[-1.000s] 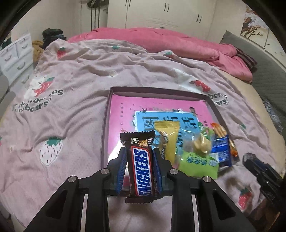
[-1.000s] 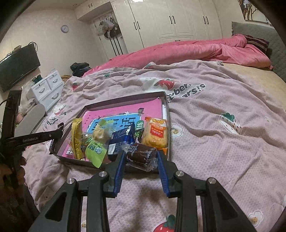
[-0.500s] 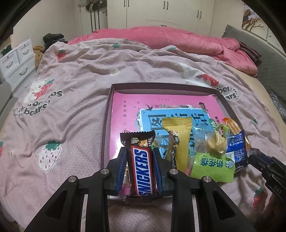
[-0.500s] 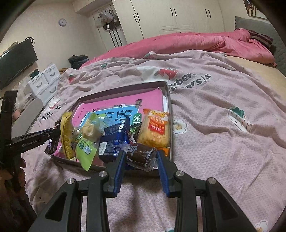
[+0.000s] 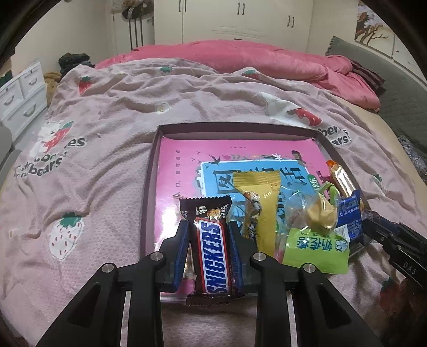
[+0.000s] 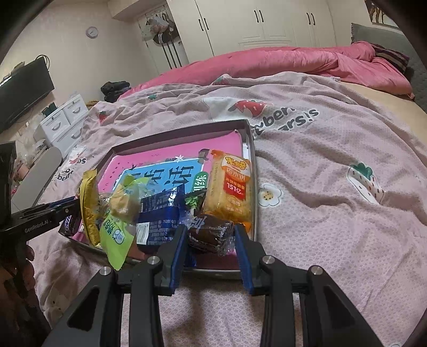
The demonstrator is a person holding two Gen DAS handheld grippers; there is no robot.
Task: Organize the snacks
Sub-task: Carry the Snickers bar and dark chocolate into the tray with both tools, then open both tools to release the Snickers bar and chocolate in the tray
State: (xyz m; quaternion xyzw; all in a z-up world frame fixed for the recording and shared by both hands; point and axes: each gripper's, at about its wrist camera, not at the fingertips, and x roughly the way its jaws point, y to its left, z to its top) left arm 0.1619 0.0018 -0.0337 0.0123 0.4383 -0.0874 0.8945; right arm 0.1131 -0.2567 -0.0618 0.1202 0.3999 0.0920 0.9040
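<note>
A brown Snickers bar (image 5: 213,253) stands lengthwise at the shallow dark tray's (image 5: 149,170) near-left corner; a clear-wrapped chocolate cake (image 6: 210,235), yellow, green, blue and orange packets crowd its near edge.

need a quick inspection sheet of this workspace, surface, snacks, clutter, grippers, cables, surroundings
surface: pink strawberry-print blanket over a bed, with a shallow dark-rimmed tray lying on it.
job's things: Snickers bar; brown wrapped cake; yellow packet, green packet, blue packet and orange cracker pack piled at the tray's near end.
clutter: pink booklet lining the tray.
grippers: left hand-held gripper shut on the Snickers bar; right hand-held gripper shut on the brown wrapped cake.
cables: nothing seen.
surroundings: pink duvet, white wardrobes, white drawers, a dark screen, a wall clock.
</note>
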